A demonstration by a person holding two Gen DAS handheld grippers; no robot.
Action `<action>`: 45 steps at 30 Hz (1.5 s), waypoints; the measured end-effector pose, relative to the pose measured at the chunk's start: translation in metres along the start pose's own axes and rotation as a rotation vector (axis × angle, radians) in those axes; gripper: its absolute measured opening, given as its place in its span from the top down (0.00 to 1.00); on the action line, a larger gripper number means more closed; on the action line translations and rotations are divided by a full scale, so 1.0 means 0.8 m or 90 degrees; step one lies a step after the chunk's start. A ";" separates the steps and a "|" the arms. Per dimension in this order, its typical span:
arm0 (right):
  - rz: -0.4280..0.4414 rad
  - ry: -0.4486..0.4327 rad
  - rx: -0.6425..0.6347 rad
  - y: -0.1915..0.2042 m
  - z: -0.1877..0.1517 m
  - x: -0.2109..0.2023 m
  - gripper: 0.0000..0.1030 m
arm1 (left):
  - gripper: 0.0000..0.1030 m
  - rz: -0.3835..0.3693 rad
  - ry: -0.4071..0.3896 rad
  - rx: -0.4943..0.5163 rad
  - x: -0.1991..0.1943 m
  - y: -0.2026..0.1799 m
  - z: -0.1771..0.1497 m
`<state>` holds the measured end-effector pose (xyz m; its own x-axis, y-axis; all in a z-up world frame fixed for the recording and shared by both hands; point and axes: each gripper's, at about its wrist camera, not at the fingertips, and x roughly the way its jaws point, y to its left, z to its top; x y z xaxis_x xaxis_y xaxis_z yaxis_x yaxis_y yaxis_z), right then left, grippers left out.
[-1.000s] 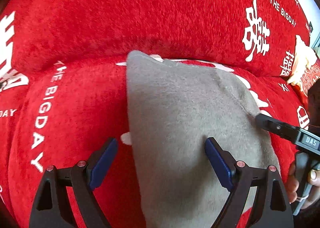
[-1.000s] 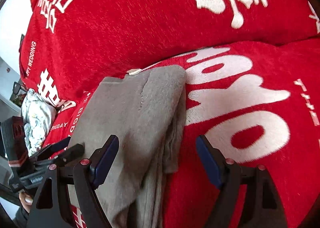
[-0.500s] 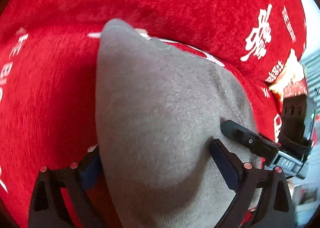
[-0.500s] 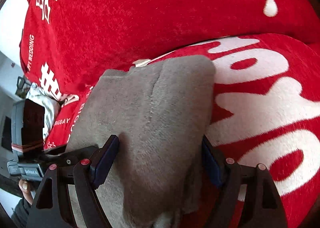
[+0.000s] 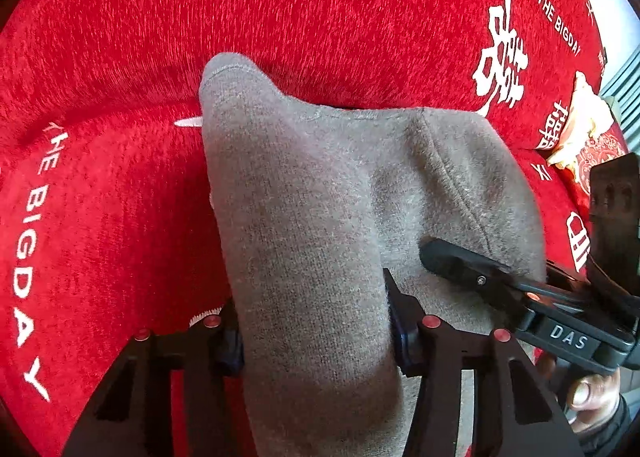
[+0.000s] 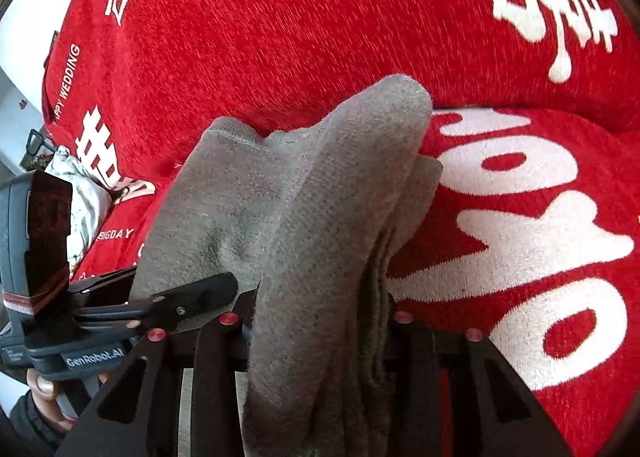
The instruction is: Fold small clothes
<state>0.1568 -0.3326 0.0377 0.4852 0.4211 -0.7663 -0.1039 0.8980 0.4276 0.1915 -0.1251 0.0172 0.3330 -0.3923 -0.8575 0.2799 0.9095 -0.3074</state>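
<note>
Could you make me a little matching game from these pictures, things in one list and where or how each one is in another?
Things:
1. grey garment
2. red sofa cover
3. left tool
4. crumpled pale cloth

States:
A. printed with white lettering
B. lying off at the sofa's far side
C. pinched at two places
D. closed on grey fabric

Pairs: 1-C, 2-A, 3-D, 4-B

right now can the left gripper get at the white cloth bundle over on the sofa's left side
Probably not. The left gripper is shut on the grey knit garment, so it is occupied, and the white cloth bundle lies apart on the red sofa cover, behind that gripper.
</note>
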 end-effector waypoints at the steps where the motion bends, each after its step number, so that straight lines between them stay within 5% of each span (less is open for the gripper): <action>1: 0.000 -0.002 0.002 0.001 0.001 -0.002 0.62 | 0.48 0.000 0.000 -0.001 -0.002 0.001 0.000; 45: -0.049 0.001 -0.004 0.080 -0.055 -0.047 0.62 | 0.49 0.044 0.003 0.016 -0.075 -0.006 -0.070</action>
<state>0.0938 -0.2852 0.0726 0.4901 0.3512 -0.7978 -0.0721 0.9284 0.3644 0.1201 -0.0985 0.0468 0.3487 -0.3280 -0.8780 0.2787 0.9307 -0.2371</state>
